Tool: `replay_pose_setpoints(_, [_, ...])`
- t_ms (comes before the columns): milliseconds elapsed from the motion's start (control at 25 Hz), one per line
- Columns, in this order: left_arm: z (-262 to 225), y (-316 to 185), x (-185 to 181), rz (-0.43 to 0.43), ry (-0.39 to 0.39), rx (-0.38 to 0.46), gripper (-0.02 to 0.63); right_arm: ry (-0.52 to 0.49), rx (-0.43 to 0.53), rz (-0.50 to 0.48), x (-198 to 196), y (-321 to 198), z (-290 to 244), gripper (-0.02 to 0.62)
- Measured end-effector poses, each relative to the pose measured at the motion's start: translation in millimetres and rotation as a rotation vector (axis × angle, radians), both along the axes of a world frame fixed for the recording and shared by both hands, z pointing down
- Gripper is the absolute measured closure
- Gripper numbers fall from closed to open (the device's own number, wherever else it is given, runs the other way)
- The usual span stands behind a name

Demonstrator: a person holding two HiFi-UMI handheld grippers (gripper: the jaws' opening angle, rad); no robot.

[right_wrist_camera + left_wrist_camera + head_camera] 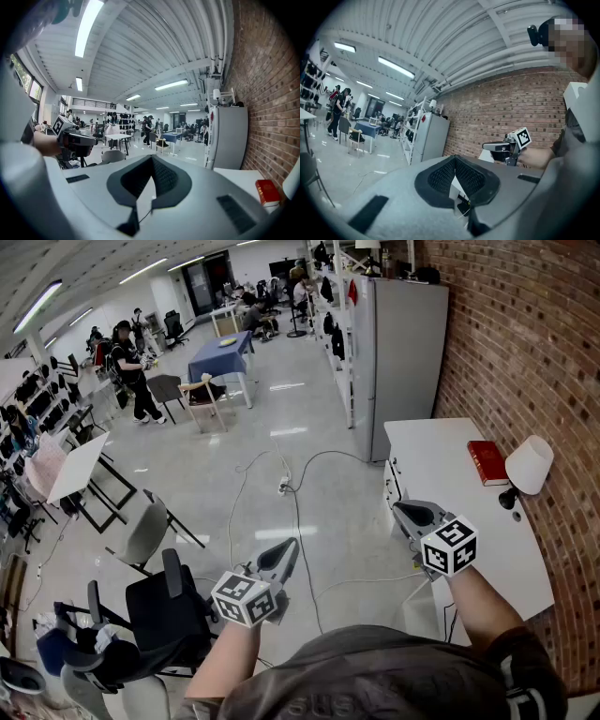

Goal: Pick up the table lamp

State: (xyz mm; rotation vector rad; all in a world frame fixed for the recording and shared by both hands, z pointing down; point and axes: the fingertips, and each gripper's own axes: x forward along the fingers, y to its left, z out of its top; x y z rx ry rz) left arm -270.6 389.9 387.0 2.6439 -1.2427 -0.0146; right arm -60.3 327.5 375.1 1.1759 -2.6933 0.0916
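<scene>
The white bench point(441, 465) is set lengthwise against the brick wall, w/ its far end next to a grey cabinet point(403, 352).

The table lamp point(525, 468) is found at the bench's wall-side edge, approx. mid-length. Its black base point(509, 499) is on the bench top and its white shade is close against the bricks. A red book point(487, 462) lies just beyond it toward the far end; the two are near each other, and contact can't be judged. The lamp's long axis is judged roughly upright, base to shade. Whether the shade is tilted toward the wall or only looks so from above can't be told.

The right gripper point(410, 514) is held over the bench's floor-side edge, i.e. across the bench width from the lamp. Its jaws are closed together w/ nothing between them. In the right gripper view only a sliver of shade point(295, 180) is seen at the far right margin, so the jaws are aimed along the bench, not at the lamp. It is judged that a swing to the right and an opening of the jaws are needed first.

The left gripper point(284, 554) is held over the floor, well apart from the bench. Its jaws are also closed and empty. The right hand is clearly the nearer one.
</scene>
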Motion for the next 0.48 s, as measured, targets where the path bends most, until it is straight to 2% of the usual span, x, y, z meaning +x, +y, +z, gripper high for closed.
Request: replay_pose_setpoints(480, [-1.8,-1.6,11.7,0.010,-0.004,-0.003,0.601,-0.003,0.003,0.004,8.5,-2.1,-4.6,0.603])
